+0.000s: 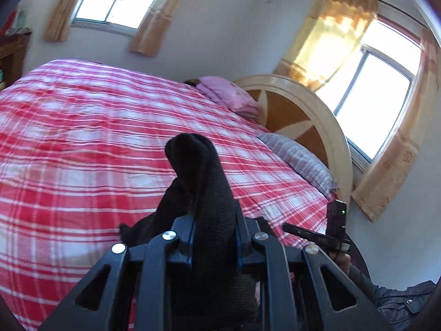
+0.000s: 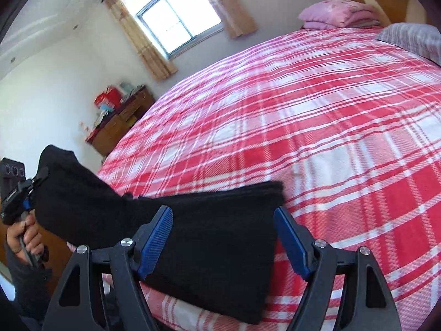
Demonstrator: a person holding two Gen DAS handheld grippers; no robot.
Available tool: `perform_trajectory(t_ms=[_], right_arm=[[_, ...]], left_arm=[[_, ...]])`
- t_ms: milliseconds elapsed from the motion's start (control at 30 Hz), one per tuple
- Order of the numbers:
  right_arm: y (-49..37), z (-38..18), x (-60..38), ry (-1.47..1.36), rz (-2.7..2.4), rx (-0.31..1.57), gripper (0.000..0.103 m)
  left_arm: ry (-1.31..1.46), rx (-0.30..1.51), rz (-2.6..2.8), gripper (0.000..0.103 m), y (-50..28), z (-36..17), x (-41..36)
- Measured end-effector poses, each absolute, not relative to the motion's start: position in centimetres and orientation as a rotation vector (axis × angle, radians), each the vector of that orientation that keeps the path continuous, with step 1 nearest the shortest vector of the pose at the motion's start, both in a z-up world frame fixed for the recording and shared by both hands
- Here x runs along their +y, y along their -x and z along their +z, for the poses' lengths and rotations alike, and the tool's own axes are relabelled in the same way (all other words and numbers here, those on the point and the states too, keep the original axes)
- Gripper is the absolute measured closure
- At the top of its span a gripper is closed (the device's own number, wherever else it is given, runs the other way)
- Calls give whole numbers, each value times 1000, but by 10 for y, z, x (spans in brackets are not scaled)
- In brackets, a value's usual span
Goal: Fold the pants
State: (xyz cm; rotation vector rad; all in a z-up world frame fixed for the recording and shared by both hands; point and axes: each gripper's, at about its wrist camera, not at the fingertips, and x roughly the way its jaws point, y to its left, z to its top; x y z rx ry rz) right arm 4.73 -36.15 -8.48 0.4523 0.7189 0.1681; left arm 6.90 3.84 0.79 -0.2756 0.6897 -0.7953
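The black pants (image 2: pixel 215 248) lie folded on the near edge of the bed, one end lifted to the left. My left gripper (image 1: pixel 213 237) is shut on the black pants (image 1: pixel 204 193), and a thick bunch of cloth rises out between its fingers. In the right wrist view the left gripper (image 2: pixel 30 193) holds that lifted end at the far left. My right gripper (image 2: pixel 224 234) is open, its blue pads (image 2: pixel 157 237) standing either side of the flat part of the pants, just above it. It also shows in the left wrist view (image 1: pixel 330 229) at the right.
The bed has a red and white plaid cover (image 2: pixel 317 115). A pink folded quilt (image 2: pixel 339 13) and a grey striped pillow (image 1: pixel 300 162) lie by the round headboard (image 1: pixel 303 110). A wooden dresser (image 2: pixel 121 121) stands beyond the bed's far side. Windows with beige curtains line the walls.
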Motion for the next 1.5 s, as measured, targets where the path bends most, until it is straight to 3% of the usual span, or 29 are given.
perform_trajectory(t_ms=[467,767,867,967,1200,1333,1433,1500], right_arm=[[-46,-96,-405,-568,23,682,25],[-45,-102,-412,-583,-11,673,25],[-46,-105,-411,-570,-16,674,25],[-43,-105,-410,-566,-15,667,25],[-47,-101,-398,-548,71,699,25],[-51,-96,-368,-457,162,753,26],[-53,-100,-345,-365,190,831,37],[-53,-106,-332,-279,163,878,56]], left_arm=[[132,803,-941,81,-78,-4,-81],[-2,891,-934,80,-78,-52,-147],[-30,913,-952,71,-72,-68,-165],[-33,882,-1008,71,-59,-73,-173],[-110,740,-914,36,-42,-60,-136],[-154,663,-716,25,-43,-70,-92],[-116,689,-640,15,-52,-84,-68],[-95,708,-595,14,-57,-94,-55]])
